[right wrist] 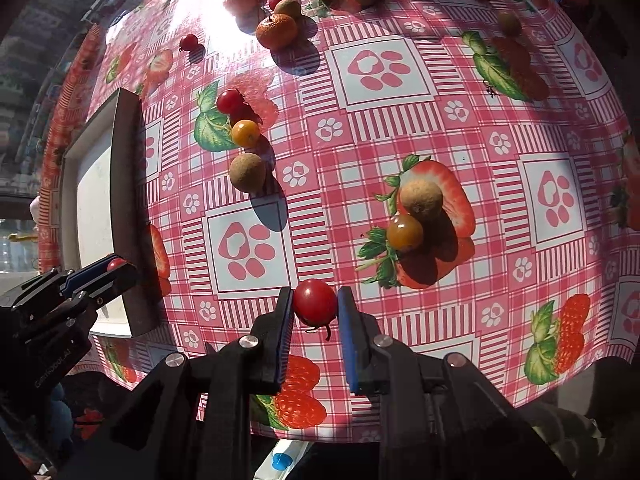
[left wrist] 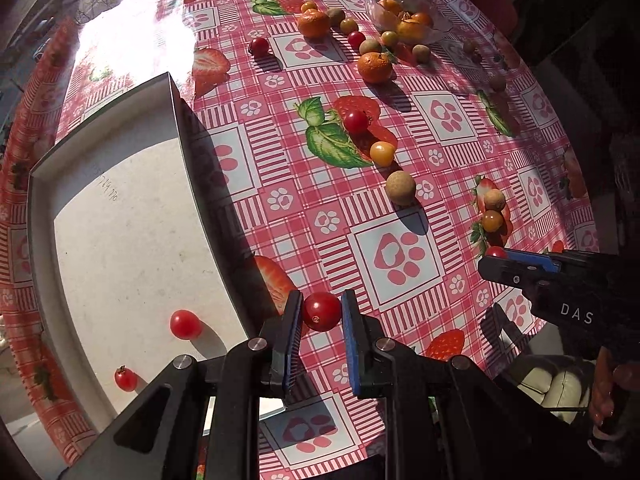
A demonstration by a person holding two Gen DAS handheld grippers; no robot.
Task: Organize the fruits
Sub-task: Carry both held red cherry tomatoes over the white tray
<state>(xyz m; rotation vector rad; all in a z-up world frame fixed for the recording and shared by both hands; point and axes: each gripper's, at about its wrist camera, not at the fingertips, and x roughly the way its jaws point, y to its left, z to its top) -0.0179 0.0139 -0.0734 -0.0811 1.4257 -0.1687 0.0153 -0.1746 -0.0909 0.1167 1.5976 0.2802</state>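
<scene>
My left gripper (left wrist: 321, 312) is shut on a red cherry tomato (left wrist: 322, 311) and holds it just right of the white tray's (left wrist: 120, 216) dark wall. Two red cherry tomatoes (left wrist: 185, 324) lie in the tray. My right gripper (right wrist: 314, 304) is shut on another red cherry tomato (right wrist: 315, 302) above the tablecloth. The right gripper also shows in the left wrist view (left wrist: 520, 264), and the left gripper in the right wrist view (right wrist: 108, 274), beside the tray (right wrist: 94, 200).
Loose fruit lies on the strawberry-print tablecloth (left wrist: 400, 240): red and yellow cherry tomatoes (left wrist: 382, 153), brown longans (left wrist: 401, 188), tangerines (left wrist: 374, 67). A glass bowl (left wrist: 404, 12) of tangerines stands at the far side. A longan (right wrist: 421, 196) and a yellow tomato (right wrist: 404, 233) lie ahead of my right gripper.
</scene>
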